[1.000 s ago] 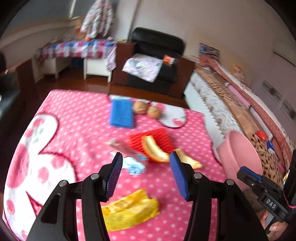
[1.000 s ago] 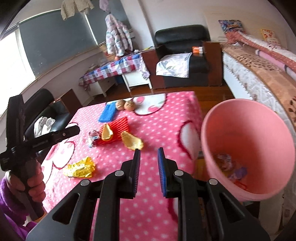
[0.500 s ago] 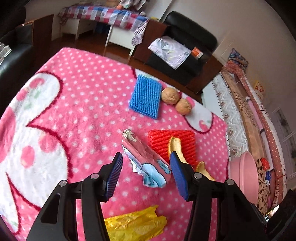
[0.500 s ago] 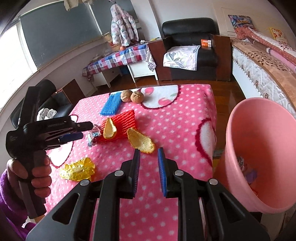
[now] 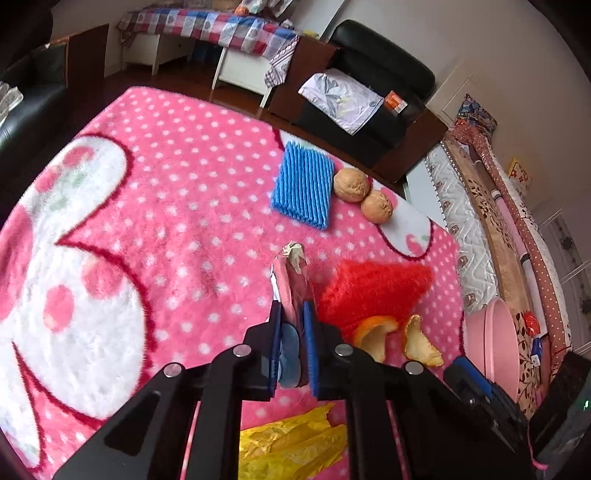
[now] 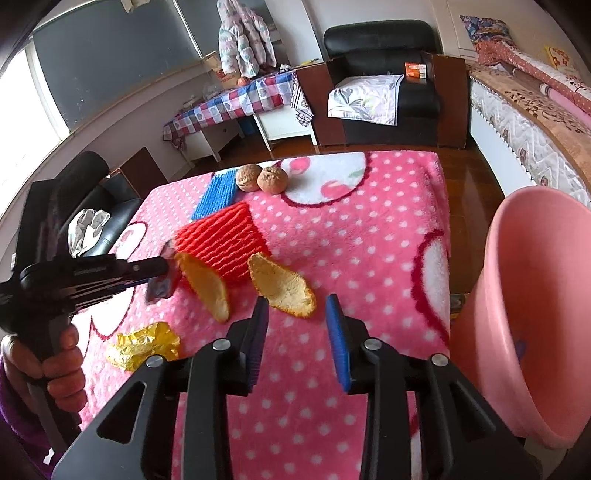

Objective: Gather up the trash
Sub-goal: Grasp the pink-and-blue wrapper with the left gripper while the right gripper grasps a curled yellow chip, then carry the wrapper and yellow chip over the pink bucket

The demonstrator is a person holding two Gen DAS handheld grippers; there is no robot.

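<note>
On fuzzy pink blanket (image 5: 192,206), left gripper (image 5: 292,317) closing — pinching crinkled foil wrapper (image 5: 291,280), right gripper (image 6: 297,314) opening — empty.

Beyond a dark wooden floor (image 6: 480,173), a black armchair (image 6: 380,70) with a pale cloth (image 6: 364,99) on its seat stands against a light wall (image 6: 376,13), a checked-cloth table (image 6: 236,103) sits under a shaded window (image 6: 107,62), and a patterned bed (image 6: 524,110) runs along the right.

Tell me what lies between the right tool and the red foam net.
An orange peel piece lies on the pink blanket between the right tool, its jaws opening and empty, and the red foam net, seen in the right wrist view.
</note>
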